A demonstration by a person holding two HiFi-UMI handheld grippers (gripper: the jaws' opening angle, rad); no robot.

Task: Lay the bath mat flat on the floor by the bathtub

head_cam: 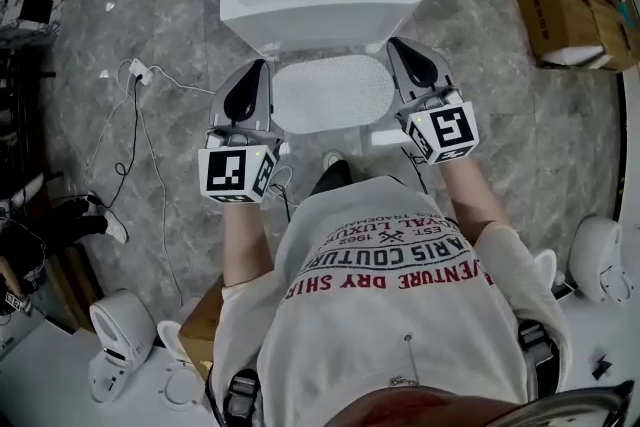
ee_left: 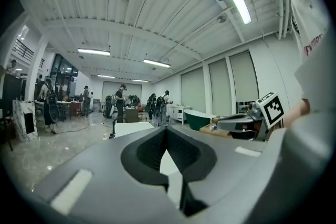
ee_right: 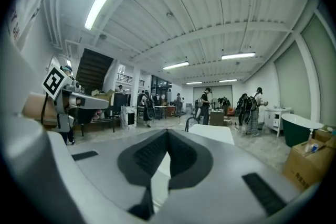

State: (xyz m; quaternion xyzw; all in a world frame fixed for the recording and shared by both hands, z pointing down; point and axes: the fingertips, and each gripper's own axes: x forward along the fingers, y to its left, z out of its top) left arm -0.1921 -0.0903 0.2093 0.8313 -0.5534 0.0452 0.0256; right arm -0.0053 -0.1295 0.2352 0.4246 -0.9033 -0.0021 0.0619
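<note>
White and pebbled, the bath mat (head_cam: 333,93) lies spread on the grey floor (head_cam: 170,45), right at the foot of the bathtub (head_cam: 330,25), its long axis running side to side across the tub's end. The left gripper (head_cam: 260,67) and right gripper (head_cam: 398,48) hang above it, one at each short end, jaws pressed together on nothing (both point out across the room). Neither looks nearer, and the mat sits between and below both tips. It looks flat already, so any touch-up means dropping straight down.
</note>
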